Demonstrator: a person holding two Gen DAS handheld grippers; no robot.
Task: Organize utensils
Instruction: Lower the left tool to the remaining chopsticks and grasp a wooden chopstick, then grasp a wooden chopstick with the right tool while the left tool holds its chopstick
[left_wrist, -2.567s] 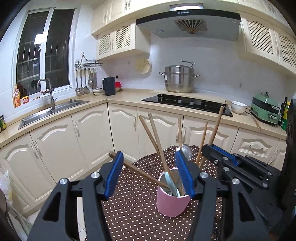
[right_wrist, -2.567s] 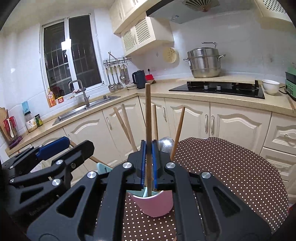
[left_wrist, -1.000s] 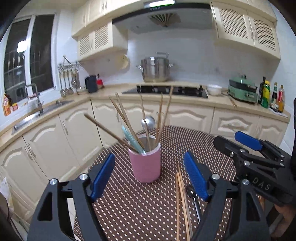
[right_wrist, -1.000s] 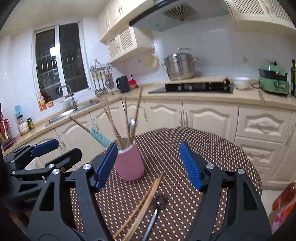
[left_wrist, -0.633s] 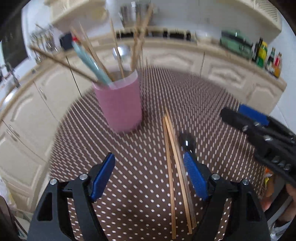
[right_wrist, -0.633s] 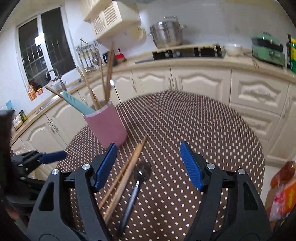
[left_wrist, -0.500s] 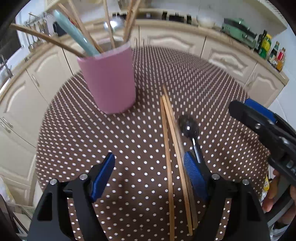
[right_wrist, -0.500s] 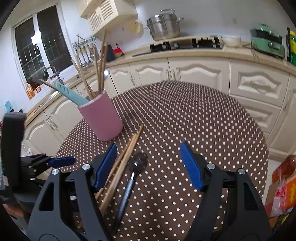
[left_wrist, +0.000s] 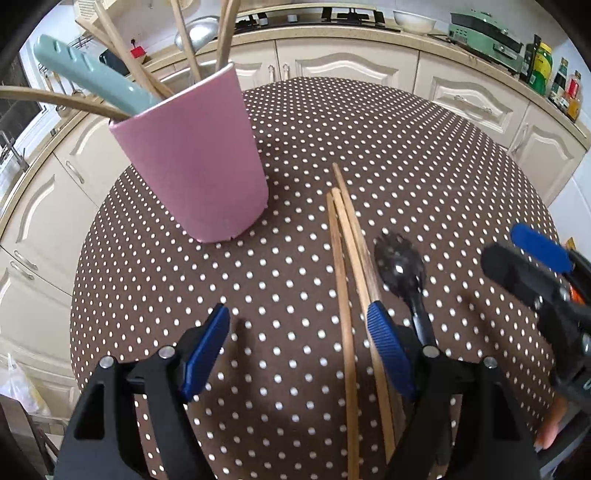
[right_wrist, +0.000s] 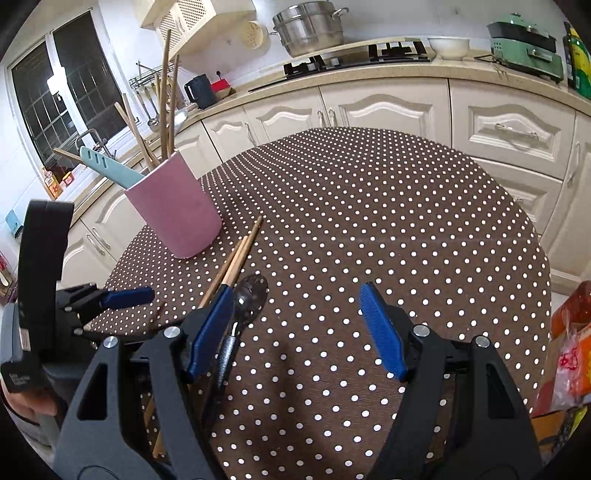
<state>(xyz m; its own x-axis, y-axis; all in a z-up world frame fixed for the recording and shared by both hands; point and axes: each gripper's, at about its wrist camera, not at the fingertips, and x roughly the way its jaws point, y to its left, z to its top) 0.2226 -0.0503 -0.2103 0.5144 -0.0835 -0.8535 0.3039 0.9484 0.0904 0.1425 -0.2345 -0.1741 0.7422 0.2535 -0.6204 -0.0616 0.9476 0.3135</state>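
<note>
Round desk (left_wrist: 424, 155), brown cloth with white dots. Left: pink cup (left_wrist: 192, 162) holding chopsticks, a spatula and a ladle. Centre: loose chopsticks (left_wrist: 347, 266) lying flat; black spoon (left_wrist: 400, 266) just beside. Left gripper (left_wrist: 299, 347) and right gripper (right_wrist: 297, 328) both released, empty. Behind: cream cabinets (right_wrist: 388, 107), hob (right_wrist: 354, 55), steel pot (right_wrist: 310, 26).

From the left wrist we look steeply down, close over the polka-dot table (left_wrist: 406, 147); from the right wrist we look at a shallower tilt, toward the cabinets (right_wrist: 384, 107). Both views share the pink cup (left_wrist: 192, 162) and chopsticks (left_wrist: 343, 236).
</note>
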